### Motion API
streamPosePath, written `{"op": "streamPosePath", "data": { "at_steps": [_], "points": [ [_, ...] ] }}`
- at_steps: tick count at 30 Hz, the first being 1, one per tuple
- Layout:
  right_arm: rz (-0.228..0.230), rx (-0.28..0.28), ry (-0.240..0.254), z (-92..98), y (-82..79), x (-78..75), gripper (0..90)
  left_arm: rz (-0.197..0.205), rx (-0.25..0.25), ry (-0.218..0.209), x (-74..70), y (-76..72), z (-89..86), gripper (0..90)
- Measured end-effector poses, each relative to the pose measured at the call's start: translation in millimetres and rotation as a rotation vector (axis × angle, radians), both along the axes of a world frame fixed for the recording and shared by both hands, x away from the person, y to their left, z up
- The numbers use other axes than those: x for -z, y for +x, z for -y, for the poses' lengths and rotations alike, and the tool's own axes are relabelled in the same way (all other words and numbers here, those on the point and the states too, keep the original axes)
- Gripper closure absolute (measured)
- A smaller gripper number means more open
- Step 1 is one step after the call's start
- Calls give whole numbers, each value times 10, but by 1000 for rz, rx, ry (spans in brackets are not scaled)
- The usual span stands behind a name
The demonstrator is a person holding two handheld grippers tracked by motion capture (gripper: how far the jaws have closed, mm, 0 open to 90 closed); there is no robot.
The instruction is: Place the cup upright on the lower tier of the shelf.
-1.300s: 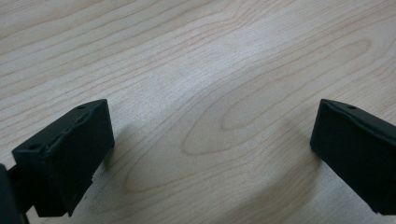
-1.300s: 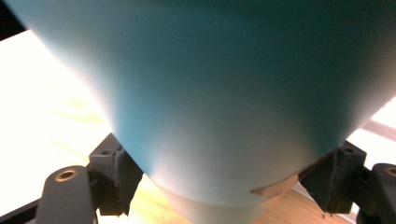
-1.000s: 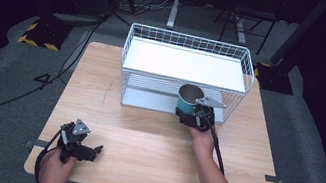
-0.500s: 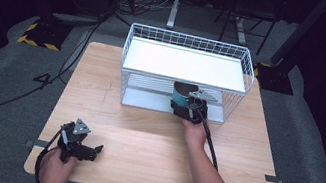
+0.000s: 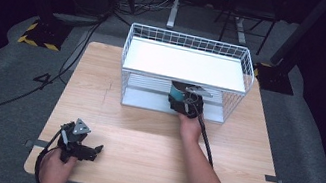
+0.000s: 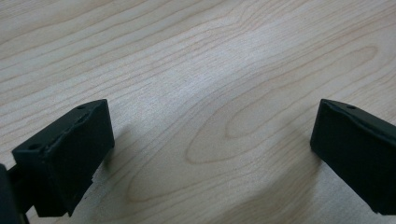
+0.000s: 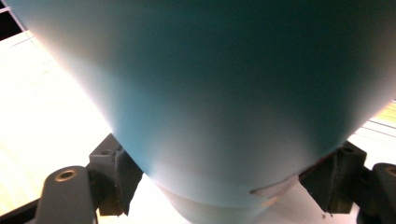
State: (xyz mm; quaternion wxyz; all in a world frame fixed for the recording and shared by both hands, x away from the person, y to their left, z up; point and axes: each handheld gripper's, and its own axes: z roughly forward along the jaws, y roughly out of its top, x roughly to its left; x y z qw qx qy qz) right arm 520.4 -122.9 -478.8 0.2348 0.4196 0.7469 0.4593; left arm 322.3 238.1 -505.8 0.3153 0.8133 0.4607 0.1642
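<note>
The teal cup (image 5: 177,93) sat at the front of the wire rack's (image 5: 189,45) bottom shelf, pinched by your right gripper (image 5: 188,103), while your left gripper (image 5: 89,149) rested spread wide on the wooden table (image 5: 140,153).

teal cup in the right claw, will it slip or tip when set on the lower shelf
The teal cup looks smooth and tapers toward its base, so it might slide in the right claw. Its narrow base probably makes it tippy on the rack. It seems rigid, not floppy.
</note>
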Motion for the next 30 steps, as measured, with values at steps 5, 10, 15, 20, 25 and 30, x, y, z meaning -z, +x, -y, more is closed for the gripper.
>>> {"op": "streamPosePath", "data": {
  "at_steps": [5, 10, 15, 20, 25, 30],
  "points": [
    [-21, 16, -8, -38, 60, 26, 239, 0, 0, 0, 0, 0, 0, 1],
    [-15, 25, -13, -57, 122, 49, 239, 0, 0, 0, 0, 0, 0, 1],
    [-16, 35, -7, -57, 151, 93, 239, 0, 0, 0, 0, 0, 0, 1],
    [-8, 40, -20, -74, 162, 97, 238, 0, 0, 0, 0, 0, 0, 1],
    [-10, 44, -26, -94, 170, 91, 236, 0, 0, 0, 0, 0, 0, 1],
    [-14, 49, -28, -97, 170, 91, 229, 0, 0, 0, 0, 0, 0, 1]
  ]
}}
